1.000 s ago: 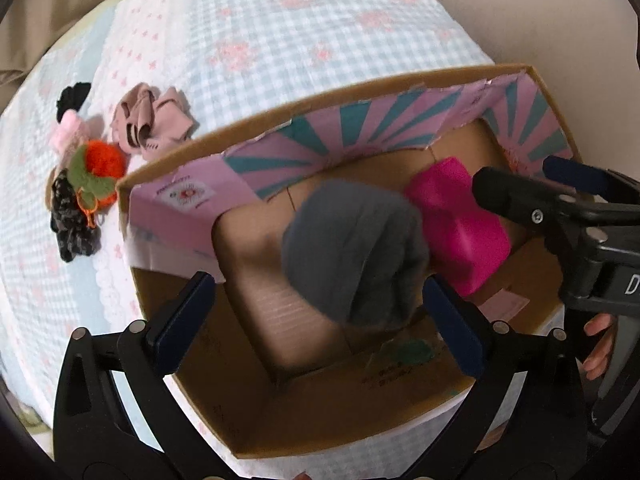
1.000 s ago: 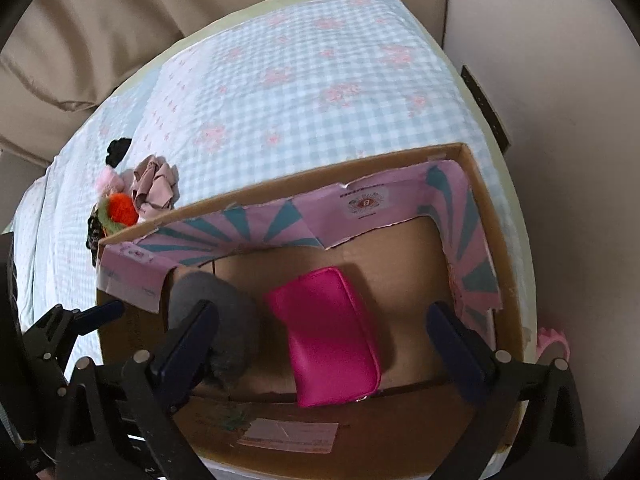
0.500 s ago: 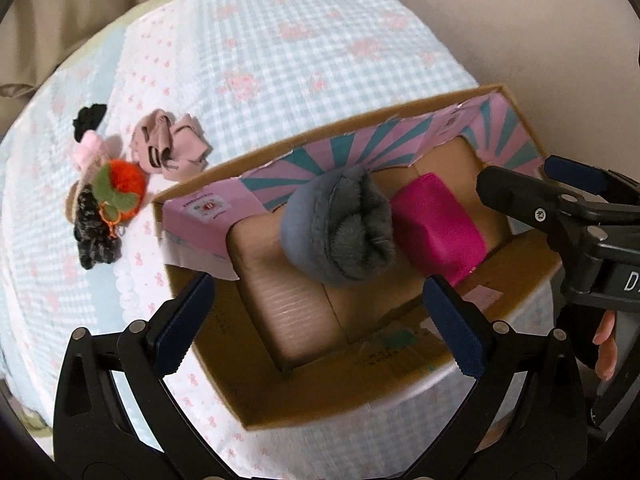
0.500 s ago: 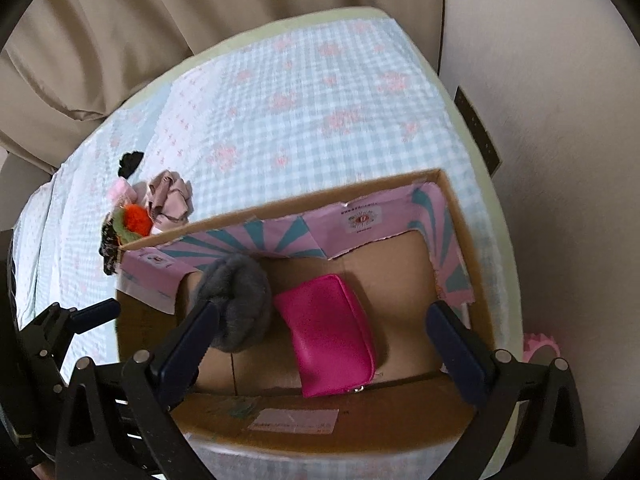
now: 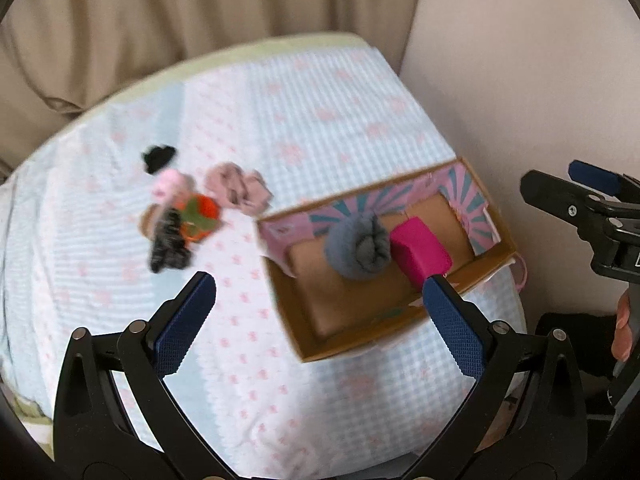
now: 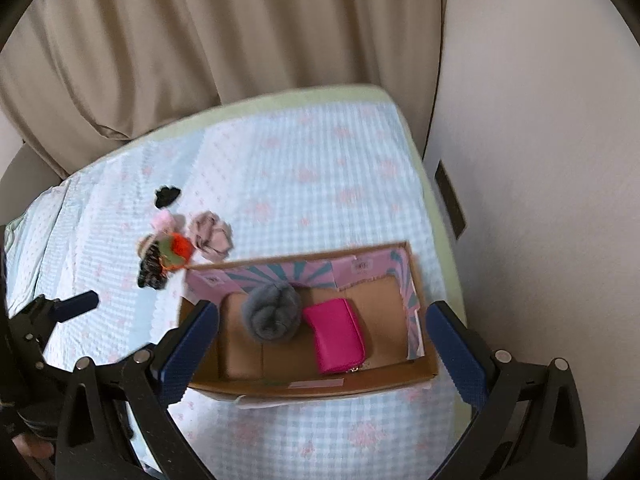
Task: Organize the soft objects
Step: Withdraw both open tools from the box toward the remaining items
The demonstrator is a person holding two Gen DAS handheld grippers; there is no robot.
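An open cardboard box sits on the checked bedspread at the near right. Inside lie a grey fluffy bundle and a pink pouch side by side. A heap of soft items lies left of the box: a dusty-pink cloth, an orange and green piece, a black speckled piece, a pale pink one and a black one. My left gripper is open and empty, high above the bed. My right gripper is open and empty above the box.
The bed is bordered by beige curtains at the back and a pale wall on the right. A dark plate is on the wall by the bed edge. Bare bedspread lies behind the box.
Both grippers have pulled up and back from the box, so the box looks smaller. The grey bundle, let go by the left gripper, now rests in the box beside the pink pouch.
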